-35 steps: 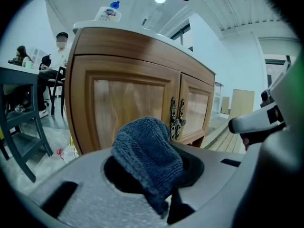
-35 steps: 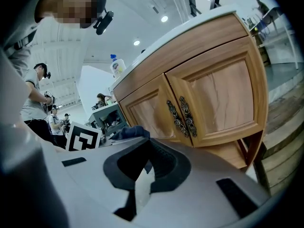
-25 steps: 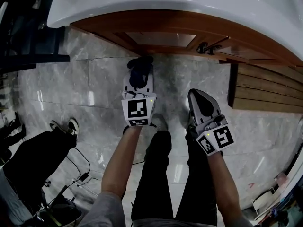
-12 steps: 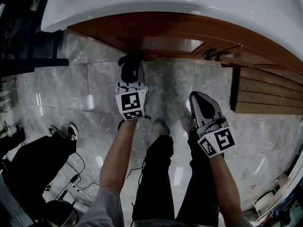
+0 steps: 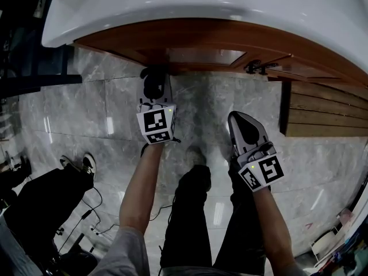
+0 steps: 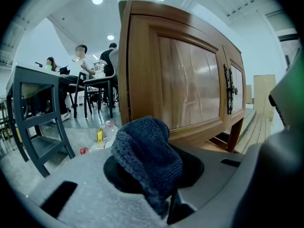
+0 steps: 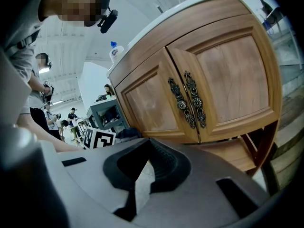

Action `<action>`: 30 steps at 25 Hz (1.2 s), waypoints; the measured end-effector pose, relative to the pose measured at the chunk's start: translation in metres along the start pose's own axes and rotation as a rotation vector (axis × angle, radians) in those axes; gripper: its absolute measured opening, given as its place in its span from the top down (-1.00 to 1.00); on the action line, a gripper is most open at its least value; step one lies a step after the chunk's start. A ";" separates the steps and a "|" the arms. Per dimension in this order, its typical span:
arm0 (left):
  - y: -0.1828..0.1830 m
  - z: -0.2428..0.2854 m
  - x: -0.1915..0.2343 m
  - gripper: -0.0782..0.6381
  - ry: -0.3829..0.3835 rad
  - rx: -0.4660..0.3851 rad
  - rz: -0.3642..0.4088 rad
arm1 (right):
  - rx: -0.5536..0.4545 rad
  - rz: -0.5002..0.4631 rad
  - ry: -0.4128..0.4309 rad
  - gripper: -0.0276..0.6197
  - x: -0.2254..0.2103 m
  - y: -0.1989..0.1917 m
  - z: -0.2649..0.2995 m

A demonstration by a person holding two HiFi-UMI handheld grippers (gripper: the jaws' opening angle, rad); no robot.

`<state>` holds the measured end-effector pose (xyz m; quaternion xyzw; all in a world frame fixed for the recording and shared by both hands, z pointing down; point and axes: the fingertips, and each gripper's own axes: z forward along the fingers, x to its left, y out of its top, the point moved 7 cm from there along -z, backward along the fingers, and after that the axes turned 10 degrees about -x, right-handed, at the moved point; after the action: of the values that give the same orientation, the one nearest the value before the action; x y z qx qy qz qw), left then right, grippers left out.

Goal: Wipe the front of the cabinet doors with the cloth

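My left gripper (image 5: 154,80) is shut on a dark blue knitted cloth (image 6: 148,153), which bulges out over its jaws. The cloth (image 5: 152,83) sits close to the lower edge of the wooden cabinet's left door (image 5: 202,55); I cannot tell if they touch. In the left gripper view the cabinet (image 6: 187,82) rises just beyond the cloth, its metal handles (image 6: 229,87) further right. My right gripper (image 5: 242,121) hangs lower and to the right over the floor, jaws shut on nothing. Its view faces the two doors and their ornate handles (image 7: 189,99).
A white countertop (image 5: 230,4) overhangs the cabinet. A slatted wooden platform (image 5: 322,115) lies on the floor at right. A dark metal table frame (image 6: 29,113) and small bottles (image 6: 99,137) stand left of the cabinet. A seated person's shoes (image 5: 87,161) and cables are at the lower left.
My left gripper has carried the cloth leftward and up to the cabinet's lower edge. The right gripper has hardly moved.
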<state>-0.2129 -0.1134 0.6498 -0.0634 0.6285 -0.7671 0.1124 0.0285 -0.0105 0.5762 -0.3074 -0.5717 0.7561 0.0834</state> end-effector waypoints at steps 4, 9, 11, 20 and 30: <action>0.001 0.002 -0.004 0.52 -0.005 0.007 -0.001 | -0.003 0.001 -0.009 0.89 -0.002 -0.001 0.000; 0.005 0.008 -0.023 0.52 -0.056 0.004 0.023 | -0.014 -0.019 -0.017 0.89 -0.006 -0.004 0.003; 0.009 0.011 -0.032 0.52 -0.071 -0.003 0.026 | -0.017 -0.015 -0.021 0.89 -0.009 -0.004 0.003; 0.012 0.018 -0.068 0.52 -0.105 -0.009 0.020 | -0.024 -0.003 -0.011 0.89 -0.023 0.001 -0.005; 0.021 0.032 -0.136 0.52 -0.213 -0.015 0.015 | -0.025 0.009 -0.032 0.89 -0.047 0.006 -0.028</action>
<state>-0.0720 -0.1133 0.6420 -0.1406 0.6190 -0.7505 0.1840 0.0828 -0.0119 0.5836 -0.2987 -0.5810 0.7542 0.0668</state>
